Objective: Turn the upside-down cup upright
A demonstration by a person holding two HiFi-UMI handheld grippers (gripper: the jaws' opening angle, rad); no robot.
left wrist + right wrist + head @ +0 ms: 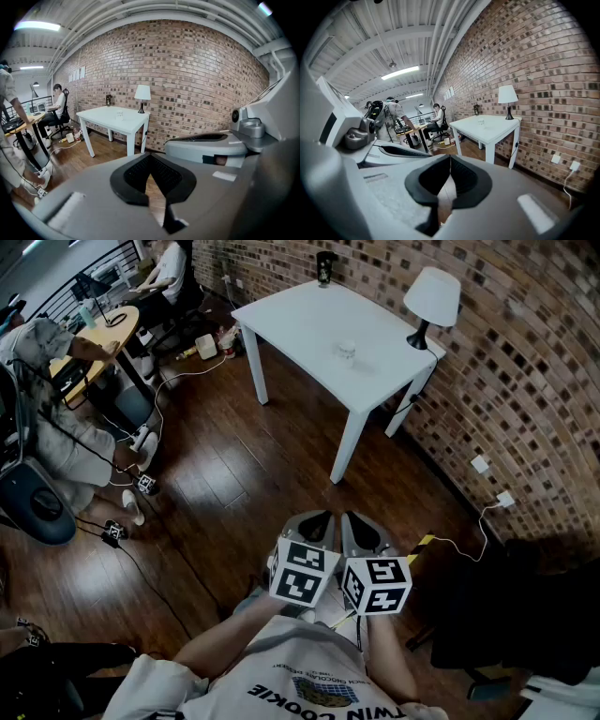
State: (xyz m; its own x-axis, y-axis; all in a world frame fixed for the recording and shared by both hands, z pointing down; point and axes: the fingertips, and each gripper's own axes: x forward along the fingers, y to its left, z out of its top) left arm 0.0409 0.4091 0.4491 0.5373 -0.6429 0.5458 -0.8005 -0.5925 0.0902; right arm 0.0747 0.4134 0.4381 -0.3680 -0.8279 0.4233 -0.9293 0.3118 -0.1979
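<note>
A: What is carried on the desk, and what is kept in the containers?

B: A white desk [309, 324] is set against the brick wall [525, 352]. A lamp [431, 301] is stood at its right corner by the wall. A dark cup [325, 268] is placed at the far edge, and a small clear cup [346, 352] is set near the middle, well apart from both. Nothing can be made out inside either cup. Which way up the small one stands cannot be told at this size.

A: Can any writing be read?

B: On the shirt [300, 681] at the bottom of the head view, the words "TWIN COOKIE" are printed, seen upside down. A smaller line below them is too fine to be read.

A: How are the claws held?

B: The left claw [150, 156] is closed, tips together, with nothing gripped. The right claw [450, 158] is closed likewise and empty. Both are held side by side over the wooden floor [225, 474], well apart from the desk and angled downward towards it.
</note>
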